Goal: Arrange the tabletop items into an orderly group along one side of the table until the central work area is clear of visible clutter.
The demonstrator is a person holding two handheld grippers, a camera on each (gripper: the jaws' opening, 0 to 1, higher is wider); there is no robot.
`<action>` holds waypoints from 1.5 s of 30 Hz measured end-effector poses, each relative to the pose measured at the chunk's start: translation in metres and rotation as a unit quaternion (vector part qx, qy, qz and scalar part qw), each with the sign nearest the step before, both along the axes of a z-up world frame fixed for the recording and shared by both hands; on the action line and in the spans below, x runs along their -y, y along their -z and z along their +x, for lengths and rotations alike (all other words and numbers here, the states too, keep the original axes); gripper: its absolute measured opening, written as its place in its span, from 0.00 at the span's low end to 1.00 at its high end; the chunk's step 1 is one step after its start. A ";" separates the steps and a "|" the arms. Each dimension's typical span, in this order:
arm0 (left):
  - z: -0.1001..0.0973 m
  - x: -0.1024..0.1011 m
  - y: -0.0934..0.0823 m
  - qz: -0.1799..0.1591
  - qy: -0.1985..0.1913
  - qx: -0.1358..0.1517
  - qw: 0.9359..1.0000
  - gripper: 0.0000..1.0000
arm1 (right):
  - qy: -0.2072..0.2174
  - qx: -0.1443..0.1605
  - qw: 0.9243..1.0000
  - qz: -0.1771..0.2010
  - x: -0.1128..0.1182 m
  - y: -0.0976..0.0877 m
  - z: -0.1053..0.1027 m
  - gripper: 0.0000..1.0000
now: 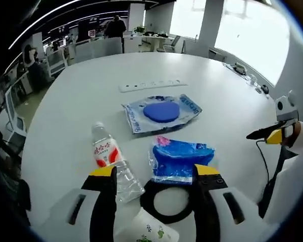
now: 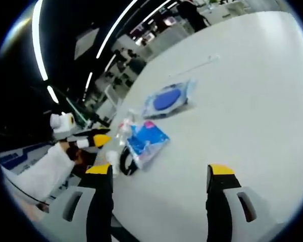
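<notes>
Seen from the left gripper view, the left tongs [image 1: 155, 170] stand wide open with nothing between the yellow tips. Nearest, just under them, a white paper cup with green print [image 1: 150, 233] lies at the edge, and a black ring [image 1: 167, 202] sits between the two arms. A clear water bottle with a red label [image 1: 112, 161] lies on its side, beside a blue plastic packet [image 1: 180, 160]. Further on the white surface [image 1: 81, 101] rests a bag with a round blue disc [image 1: 160, 113], and behind it a white power strip [image 1: 152, 85]. The right tongs [image 2: 160, 169] are also wide open and empty, hovering over bare surface; in the left gripper view they come in from the right.
</notes>
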State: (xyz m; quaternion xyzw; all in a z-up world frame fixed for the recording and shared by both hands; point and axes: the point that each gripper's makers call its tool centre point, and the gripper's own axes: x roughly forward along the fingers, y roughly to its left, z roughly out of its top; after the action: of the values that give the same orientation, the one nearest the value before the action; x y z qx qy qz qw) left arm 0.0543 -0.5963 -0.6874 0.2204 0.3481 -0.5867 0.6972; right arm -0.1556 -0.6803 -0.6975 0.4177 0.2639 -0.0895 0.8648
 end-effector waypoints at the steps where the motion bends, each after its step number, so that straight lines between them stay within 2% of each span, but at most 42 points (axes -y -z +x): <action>1: 0.001 0.002 0.005 0.007 0.005 0.000 1.000 0.56 | -0.002 -0.003 1.000 0.005 -0.003 0.001 0.004 0.73; 4: 0.002 0.007 0.014 0.022 0.016 0.002 1.000 0.52 | -0.012 -0.007 1.000 0.013 -0.011 0.003 0.015 0.69; 7: -0.004 0.016 0.020 0.027 0.038 0.003 0.999 0.46 | -0.044 -0.018 0.999 0.019 -0.029 0.005 0.031 0.66; 11: -0.005 0.022 0.027 0.037 0.035 -0.002 0.999 0.41 | -0.067 -0.028 0.997 0.016 -0.044 0.010 0.053 0.63; 14: -0.007 0.025 0.033 0.042 0.044 -0.008 0.998 0.36 | -0.066 -0.036 0.996 0.040 -0.053 0.013 0.067 0.62; 16: -0.009 0.024 0.035 0.051 0.052 -0.005 0.997 0.31 | -0.079 -0.042 0.996 0.027 -0.056 0.016 0.074 0.60; 19: -0.008 0.023 0.037 0.054 0.050 -0.004 0.997 0.29 | -0.115 -0.067 0.991 -0.021 -0.059 0.028 0.079 0.57; 20: -0.008 0.023 0.037 0.050 0.043 -0.012 0.998 0.29 | -0.115 -0.078 0.990 -0.022 -0.060 0.034 0.080 0.57; 25: -0.004 0.019 0.042 0.061 0.040 -0.011 0.997 0.25 | -0.102 -0.077 0.992 0.010 -0.063 0.037 0.086 0.44; 31: -0.007 0.022 0.052 0.060 0.040 -0.021 0.997 0.11 | -0.105 -0.089 0.990 0.007 -0.064 0.047 0.091 0.33; 34: -0.007 0.021 0.056 0.063 0.038 -0.019 0.997 0.10 | -0.100 -0.091 0.991 0.008 -0.064 0.049 0.092 0.27; 39: -0.004 0.019 0.051 0.054 0.022 -0.022 0.998 0.01 | -0.098 -0.098 0.990 -0.007 -0.058 0.056 0.086 0.06; 45: -0.011 0.018 0.037 0.029 -0.001 -0.050 0.998 0.00 | -0.055 -0.094 0.994 0.009 -0.043 0.057 0.081 0.02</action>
State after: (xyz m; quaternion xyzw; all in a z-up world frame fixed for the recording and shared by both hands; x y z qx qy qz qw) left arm 0.0430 -0.6139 -0.7245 0.2102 0.3994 -0.5859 0.6730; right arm -0.0744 -0.6370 -0.7549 0.4006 0.3671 -0.0783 0.8358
